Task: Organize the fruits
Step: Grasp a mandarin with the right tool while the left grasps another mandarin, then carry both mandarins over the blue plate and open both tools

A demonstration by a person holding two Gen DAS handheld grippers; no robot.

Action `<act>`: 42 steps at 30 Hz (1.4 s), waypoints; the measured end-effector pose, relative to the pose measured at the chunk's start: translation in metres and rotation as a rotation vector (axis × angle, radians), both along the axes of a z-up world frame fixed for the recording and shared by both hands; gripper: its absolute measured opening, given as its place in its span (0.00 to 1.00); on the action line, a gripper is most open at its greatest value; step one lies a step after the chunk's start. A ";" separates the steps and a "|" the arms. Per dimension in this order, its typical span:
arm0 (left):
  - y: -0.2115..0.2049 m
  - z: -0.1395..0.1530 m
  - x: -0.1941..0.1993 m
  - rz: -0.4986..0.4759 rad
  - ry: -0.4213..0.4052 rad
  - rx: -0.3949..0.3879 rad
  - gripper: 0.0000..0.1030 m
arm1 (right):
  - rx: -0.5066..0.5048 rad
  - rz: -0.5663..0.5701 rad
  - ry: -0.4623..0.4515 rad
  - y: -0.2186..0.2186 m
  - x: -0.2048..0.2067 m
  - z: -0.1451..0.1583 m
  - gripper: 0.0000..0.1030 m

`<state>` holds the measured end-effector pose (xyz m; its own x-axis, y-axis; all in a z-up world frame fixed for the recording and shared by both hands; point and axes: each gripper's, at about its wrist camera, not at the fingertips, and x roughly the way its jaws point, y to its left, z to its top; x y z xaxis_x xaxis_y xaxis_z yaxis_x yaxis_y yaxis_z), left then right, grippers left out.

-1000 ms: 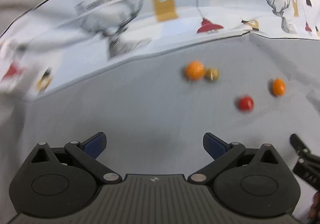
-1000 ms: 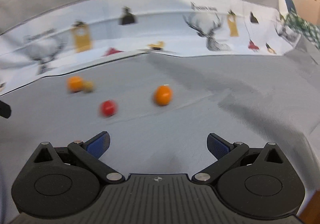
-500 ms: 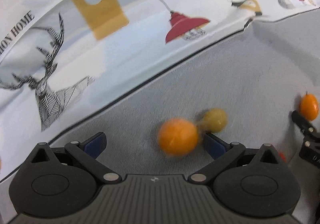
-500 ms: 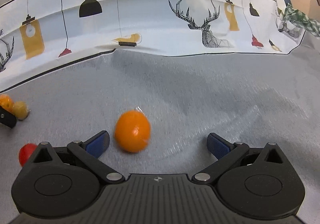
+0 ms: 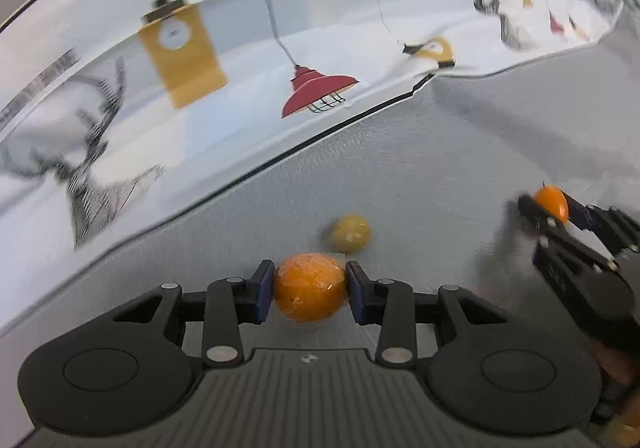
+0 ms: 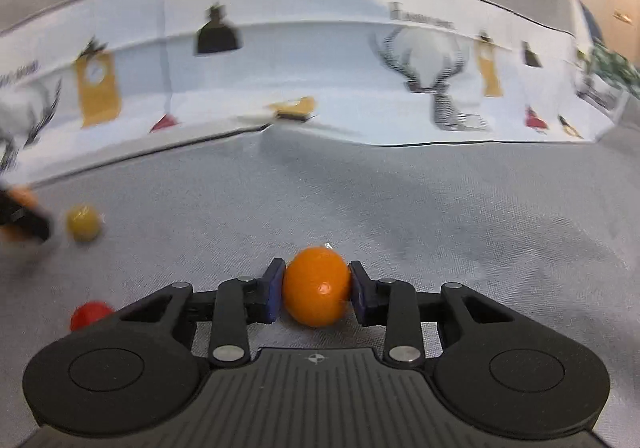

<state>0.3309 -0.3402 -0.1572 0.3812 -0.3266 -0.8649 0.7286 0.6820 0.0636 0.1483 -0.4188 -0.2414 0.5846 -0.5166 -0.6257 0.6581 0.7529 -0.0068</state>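
My left gripper [image 5: 309, 290] is shut on a wrapped orange [image 5: 309, 287] just above the grey cloth. A small yellow fruit [image 5: 351, 233] lies right behind it; it also shows in the right wrist view [image 6: 83, 222]. My right gripper [image 6: 316, 290] is shut on a smooth orange fruit [image 6: 316, 286]. In the left wrist view the right gripper [image 5: 550, 210] shows at the right edge, holding that fruit [image 5: 552, 202]. A small red fruit [image 6: 90, 314] lies on the cloth left of my right gripper.
The grey cloth [image 6: 460, 208] covers the surface. A white printed fabric with deer and lamp drawings [image 5: 200, 88] rises along the back; it also shows in the right wrist view [image 6: 320, 68]. The left gripper shows blurred at the left edge of the right wrist view [image 6: 22, 216].
Both grippers moved up to the fruits and closed. The left took hold of the wrapped orange, the right took hold of the smooth orange fruit.
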 end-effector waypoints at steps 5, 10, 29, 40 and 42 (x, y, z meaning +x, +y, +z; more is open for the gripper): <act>0.052 0.048 -0.040 0.119 0.062 -0.056 0.41 | -0.037 -0.127 -0.053 -0.009 -0.030 0.031 0.34; 0.115 0.105 -0.104 0.195 0.082 -0.107 0.41 | -0.050 -0.074 -0.111 0.022 -0.076 0.093 0.34; 0.337 0.184 -0.327 0.478 0.001 0.006 0.41 | 0.276 0.573 -0.124 0.283 -0.241 0.244 0.35; 0.377 0.198 -0.371 0.503 -0.022 -0.084 0.41 | 0.160 0.625 -0.129 0.329 -0.276 0.278 0.35; 0.382 0.201 -0.375 0.504 -0.033 -0.098 0.41 | 0.153 0.616 -0.133 0.331 -0.279 0.280 0.35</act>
<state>-0.0437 0.0415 0.0440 0.5386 -0.1741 -0.8244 0.3061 0.9520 -0.0010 -0.1305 -0.0880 0.0391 0.8231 0.0270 -0.5673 0.0933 0.9789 0.1819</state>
